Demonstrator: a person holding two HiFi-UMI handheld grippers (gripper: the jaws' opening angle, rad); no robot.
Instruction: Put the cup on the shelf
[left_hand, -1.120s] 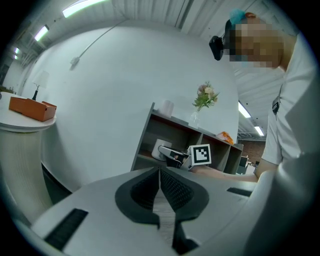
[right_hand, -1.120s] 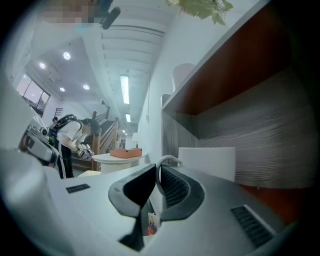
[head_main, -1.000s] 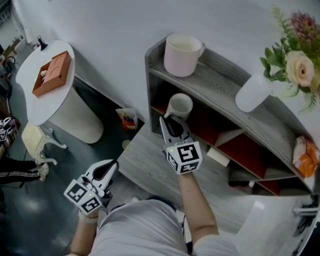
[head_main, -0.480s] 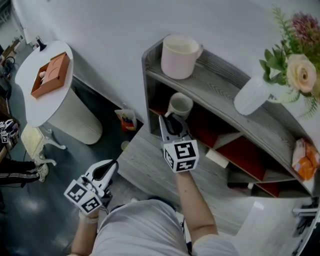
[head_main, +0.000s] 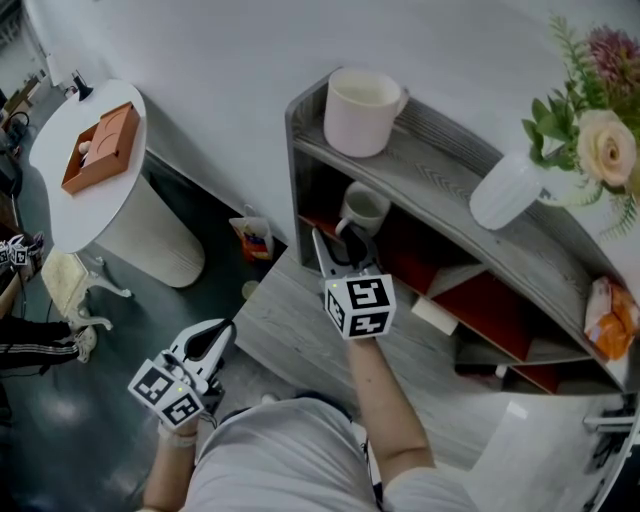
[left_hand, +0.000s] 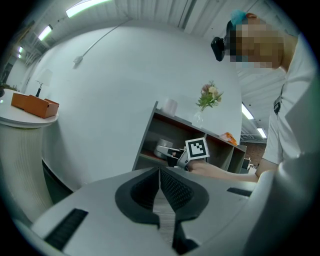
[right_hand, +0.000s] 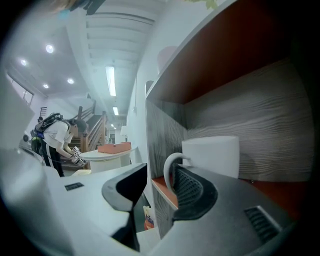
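Observation:
A white cup (head_main: 362, 208) stands on the red-lined middle board of the grey wooden shelf (head_main: 430, 160), near its left end. In the right gripper view the cup (right_hand: 212, 155) is upright with its handle turned toward me. My right gripper (head_main: 338, 240) reaches in just in front of it. Its jaws are opening: the handle sits in the gap beside the right finger (right_hand: 192, 187), and the left finger stands well apart from it. My left gripper (head_main: 222, 335) hangs low at the left, shut with nothing in it (left_hand: 159, 175).
A larger pale mug (head_main: 362, 108), a white vase (head_main: 505, 188) with flowers and an orange packet (head_main: 612, 312) sit on the shelf. A round white table (head_main: 60, 190) with an orange box (head_main: 103, 147) stands left. A small carton (head_main: 257, 238) lies on the floor.
The right gripper's jaws, pinched together at the cup's handle before, have spread apart. The cup stays on the shelf board. The left gripper has not moved.

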